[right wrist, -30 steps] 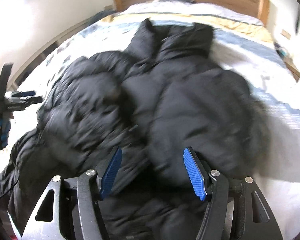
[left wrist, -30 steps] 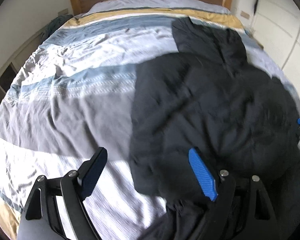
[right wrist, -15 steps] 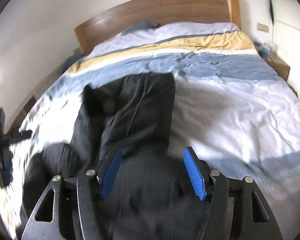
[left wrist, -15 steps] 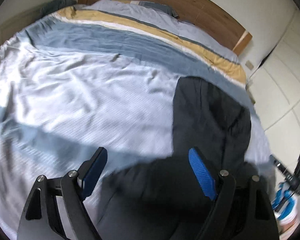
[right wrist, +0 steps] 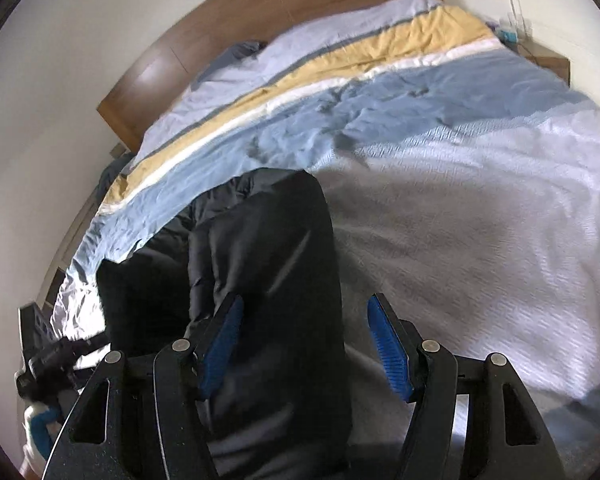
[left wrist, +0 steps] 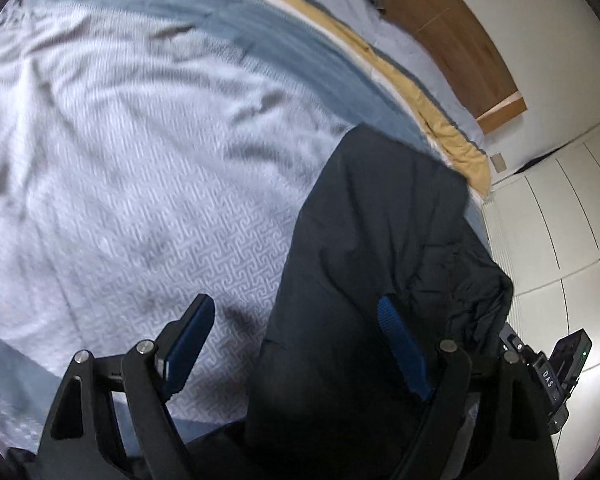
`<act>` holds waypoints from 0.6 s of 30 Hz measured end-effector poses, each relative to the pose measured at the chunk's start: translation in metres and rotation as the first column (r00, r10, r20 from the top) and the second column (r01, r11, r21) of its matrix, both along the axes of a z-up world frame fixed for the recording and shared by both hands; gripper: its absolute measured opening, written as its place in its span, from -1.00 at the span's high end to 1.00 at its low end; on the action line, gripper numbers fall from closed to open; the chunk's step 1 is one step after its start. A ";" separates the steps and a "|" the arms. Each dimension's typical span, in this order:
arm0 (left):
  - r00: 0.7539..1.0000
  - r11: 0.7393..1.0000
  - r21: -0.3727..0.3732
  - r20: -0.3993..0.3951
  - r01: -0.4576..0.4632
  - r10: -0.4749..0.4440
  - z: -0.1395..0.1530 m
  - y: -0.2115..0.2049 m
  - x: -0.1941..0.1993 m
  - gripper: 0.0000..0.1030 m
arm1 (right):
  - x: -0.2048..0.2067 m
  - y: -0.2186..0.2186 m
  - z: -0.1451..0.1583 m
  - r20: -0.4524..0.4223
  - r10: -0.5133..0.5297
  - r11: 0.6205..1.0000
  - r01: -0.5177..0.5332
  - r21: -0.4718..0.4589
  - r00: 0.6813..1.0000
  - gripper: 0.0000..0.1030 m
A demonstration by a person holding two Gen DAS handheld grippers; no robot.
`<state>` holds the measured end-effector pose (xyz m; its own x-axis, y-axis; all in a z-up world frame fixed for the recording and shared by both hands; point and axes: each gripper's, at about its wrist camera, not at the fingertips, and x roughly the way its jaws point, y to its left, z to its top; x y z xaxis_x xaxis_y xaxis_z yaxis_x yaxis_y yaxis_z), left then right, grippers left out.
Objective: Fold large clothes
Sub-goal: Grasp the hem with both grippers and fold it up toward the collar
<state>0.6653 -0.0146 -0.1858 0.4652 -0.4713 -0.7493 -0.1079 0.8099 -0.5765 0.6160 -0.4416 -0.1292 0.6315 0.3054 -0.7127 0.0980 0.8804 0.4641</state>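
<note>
Both views have swung up the bed since a second ago: the bulky torso of the jacket (left wrist: 380,240) has dropped out of sight, leaving one long dark panel ahead. Reads as a reach toward its far end for the next fold.

Left gripper (left wrist: 296,344): fingers spread, nothing between them but cloth beneath. Right gripper (right wrist: 304,344): likewise spread, jacket under its left finger.

Jacket lies flat on the duvet (left wrist: 140,200), black, puffy, faintly sheened, creased.
</note>
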 end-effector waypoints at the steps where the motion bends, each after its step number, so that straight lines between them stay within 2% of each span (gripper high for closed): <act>1: 1.000 1.000 -0.003 -0.004 -0.004 0.004 -0.004 0.000 0.000 -0.60 | 0.002 0.001 -0.003 -0.008 -0.004 1.000 0.004 0.004 1.000 -0.24; 3: 1.000 1.000 0.023 -0.017 -0.004 0.004 -0.009 -0.006 0.003 -0.53 | 0.008 0.006 -0.007 -0.024 -0.011 1.000 0.011 -0.010 1.000 -0.24; 4: 1.000 1.000 0.028 -0.016 0.004 -0.003 -0.009 -0.007 0.004 -0.28 | 0.010 0.008 -0.008 -0.030 -0.014 1.000 0.013 -0.014 0.999 -0.24; 5: 1.000 1.000 0.025 -0.016 0.017 -0.017 -0.009 -0.010 0.004 -0.12 | 0.011 0.009 -0.009 -0.033 -0.016 1.000 0.015 -0.013 0.999 -0.24; 7: 0.998 0.998 0.031 -0.022 0.054 -0.053 -0.006 -0.020 0.004 0.50 | 0.014 0.012 -0.008 -0.030 -0.024 1.000 0.024 -0.014 0.999 -0.12; 9: 0.995 0.992 0.084 -0.010 0.096 -0.096 0.003 -0.033 0.003 0.76 | 0.016 0.019 -0.003 -0.029 0.001 1.000 -0.002 -0.025 1.000 0.55; 10: 0.993 0.988 0.104 -0.001 0.115 -0.116 0.008 -0.038 0.002 0.82 | 0.016 0.025 0.001 -0.026 0.022 0.998 -0.024 -0.050 0.999 0.72; 12: 0.988 0.980 0.135 0.025 0.147 -0.151 0.020 -0.047 0.000 0.85 | 0.014 0.035 0.012 -0.011 0.060 0.994 -0.060 -0.092 0.998 0.82; 15: 0.983 0.976 0.143 0.058 0.164 -0.173 0.037 -0.049 -0.007 0.88 | 0.004 0.043 0.033 0.018 0.110 0.986 -0.107 -0.126 0.994 0.85; 18: 0.974 0.969 0.159 0.095 0.189 -0.206 0.055 -0.046 -0.025 0.88 | -0.021 0.046 0.060 0.070 0.177 0.975 -0.165 -0.152 0.982 0.86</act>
<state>0.6401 -0.0606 -0.1311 0.4573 -0.4495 -0.7674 0.1198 0.8862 -0.4476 0.5947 -0.3958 -0.0696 0.6373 0.3114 -0.7049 -0.0929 0.9391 0.3309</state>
